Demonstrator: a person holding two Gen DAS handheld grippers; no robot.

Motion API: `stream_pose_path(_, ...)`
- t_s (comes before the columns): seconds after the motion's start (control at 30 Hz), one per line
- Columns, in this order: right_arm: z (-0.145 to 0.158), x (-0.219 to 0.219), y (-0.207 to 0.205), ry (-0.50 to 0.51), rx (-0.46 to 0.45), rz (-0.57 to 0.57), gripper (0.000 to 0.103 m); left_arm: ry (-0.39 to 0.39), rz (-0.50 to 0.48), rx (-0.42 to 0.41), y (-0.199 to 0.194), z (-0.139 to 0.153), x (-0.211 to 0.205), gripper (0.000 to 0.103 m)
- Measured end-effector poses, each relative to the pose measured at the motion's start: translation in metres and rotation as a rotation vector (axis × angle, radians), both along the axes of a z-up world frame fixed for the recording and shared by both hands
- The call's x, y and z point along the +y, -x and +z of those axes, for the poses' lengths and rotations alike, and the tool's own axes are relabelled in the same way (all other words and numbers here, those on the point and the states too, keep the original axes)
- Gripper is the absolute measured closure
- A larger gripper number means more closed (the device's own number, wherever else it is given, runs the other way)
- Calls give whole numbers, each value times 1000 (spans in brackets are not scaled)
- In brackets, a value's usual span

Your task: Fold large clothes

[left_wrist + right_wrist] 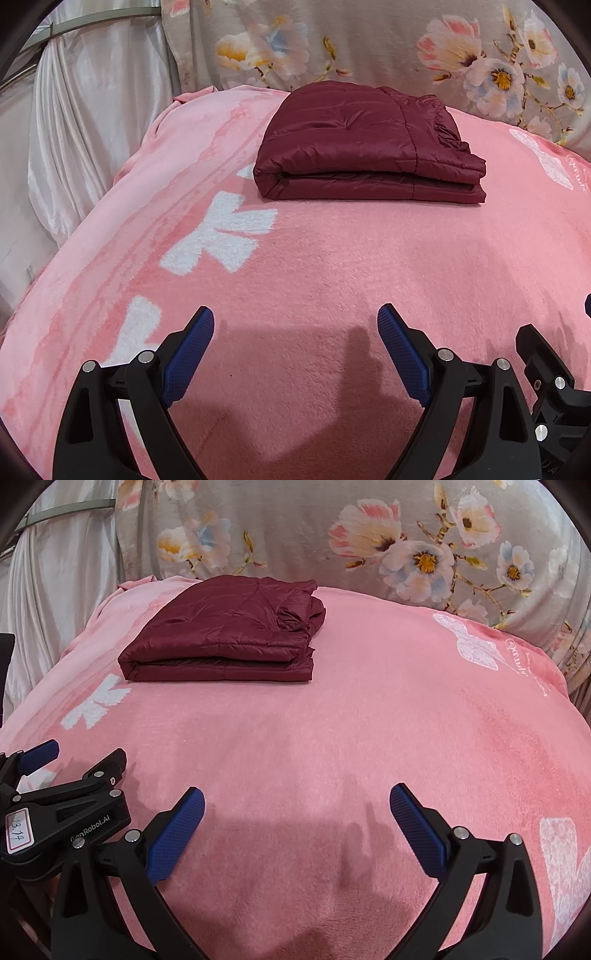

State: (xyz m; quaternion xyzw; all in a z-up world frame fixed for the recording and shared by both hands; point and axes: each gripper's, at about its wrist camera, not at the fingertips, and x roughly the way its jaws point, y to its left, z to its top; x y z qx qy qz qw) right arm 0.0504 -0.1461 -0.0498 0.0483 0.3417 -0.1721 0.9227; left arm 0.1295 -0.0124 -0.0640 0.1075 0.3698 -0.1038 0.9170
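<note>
Pink fleece blanket (332, 258) with white butterfly prints covers pretty much the whole bed, and a grey floral cover (369, 44) runs along the back, with shiny white fabric (85, 122) hanging off to the left. Sitting on the blanket toward the far end is the maroon puffer jacket (365, 147), folded into a neat flat stack. Both tools are up front, well apart from it: left tool (295, 325) and right tool (297, 805), blue pads spread wide and gripping nothing.

left claw (77, 771) reads "genrobot.ai"; its label (18, 830) "13.14"
</note>
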Motion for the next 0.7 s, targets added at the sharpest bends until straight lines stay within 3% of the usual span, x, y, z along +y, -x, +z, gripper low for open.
stream_pose_path(0.7,-1,4,-2,19,7,3,5,-30,5,-30,5,3,-6,17)
